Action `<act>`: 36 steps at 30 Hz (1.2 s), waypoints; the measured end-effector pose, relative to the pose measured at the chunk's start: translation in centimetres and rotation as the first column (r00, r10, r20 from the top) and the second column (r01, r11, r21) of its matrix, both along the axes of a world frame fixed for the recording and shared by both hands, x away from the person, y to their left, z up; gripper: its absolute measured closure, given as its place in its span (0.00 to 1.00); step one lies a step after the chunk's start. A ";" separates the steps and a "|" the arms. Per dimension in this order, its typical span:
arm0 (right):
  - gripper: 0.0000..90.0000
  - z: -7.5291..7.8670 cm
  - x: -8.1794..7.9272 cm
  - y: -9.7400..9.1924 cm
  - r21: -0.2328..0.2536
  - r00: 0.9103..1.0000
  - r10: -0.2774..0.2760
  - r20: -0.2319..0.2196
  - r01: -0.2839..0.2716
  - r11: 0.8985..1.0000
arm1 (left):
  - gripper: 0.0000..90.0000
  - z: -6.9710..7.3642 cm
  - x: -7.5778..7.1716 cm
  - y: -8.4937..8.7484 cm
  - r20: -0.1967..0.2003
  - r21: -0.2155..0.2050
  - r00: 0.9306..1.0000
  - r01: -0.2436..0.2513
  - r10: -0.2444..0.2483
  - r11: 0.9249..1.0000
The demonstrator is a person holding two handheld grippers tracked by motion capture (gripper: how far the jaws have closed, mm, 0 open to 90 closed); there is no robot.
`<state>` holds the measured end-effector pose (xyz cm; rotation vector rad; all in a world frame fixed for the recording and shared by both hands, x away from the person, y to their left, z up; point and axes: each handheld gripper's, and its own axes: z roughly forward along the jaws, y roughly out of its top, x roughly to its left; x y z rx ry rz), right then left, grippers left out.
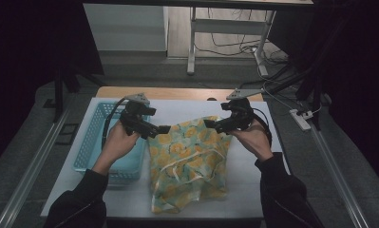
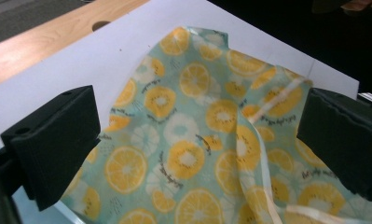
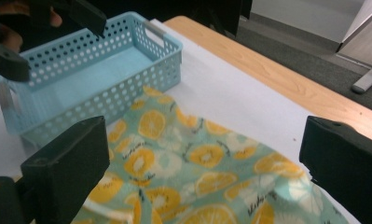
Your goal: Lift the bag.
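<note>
A mint-green cloth printed with yellow lemon slices lies rumpled on the white table cover, running from mid-table toward the front edge. My left gripper hovers at the cloth's far left corner. In the left gripper view its jaws stand wide apart with the cloth below them, not pinched. My right gripper hangs over the far right corner. Its jaws are also open, and the cloth lies flat underneath without touching the pads.
A light-blue perforated basket stands left of the cloth, under the left forearm; its inside holds nothing. The white cover ends at a wooden strip along the far edge. Desk legs and cables lie beyond.
</note>
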<state>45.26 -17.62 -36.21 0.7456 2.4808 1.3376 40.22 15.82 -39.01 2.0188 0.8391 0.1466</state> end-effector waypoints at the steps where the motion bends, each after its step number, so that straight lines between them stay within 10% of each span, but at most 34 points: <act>1: 0.01 -0.2 -0.1 -0.1 -0.003 1.000 -0.001 0.000 0.001 1.000 | 0.00 -0.2 -0.2 0.1 -0.002 -0.003 1.000 -0.002 0.002 1.000; 36: 0.00 -6.2 -7.1 -5.8 -0.004 0.998 -0.065 -0.026 0.065 0.998 | 0.00 -6.7 -9.1 4.8 -0.033 0.009 0.990 -0.135 0.135 0.991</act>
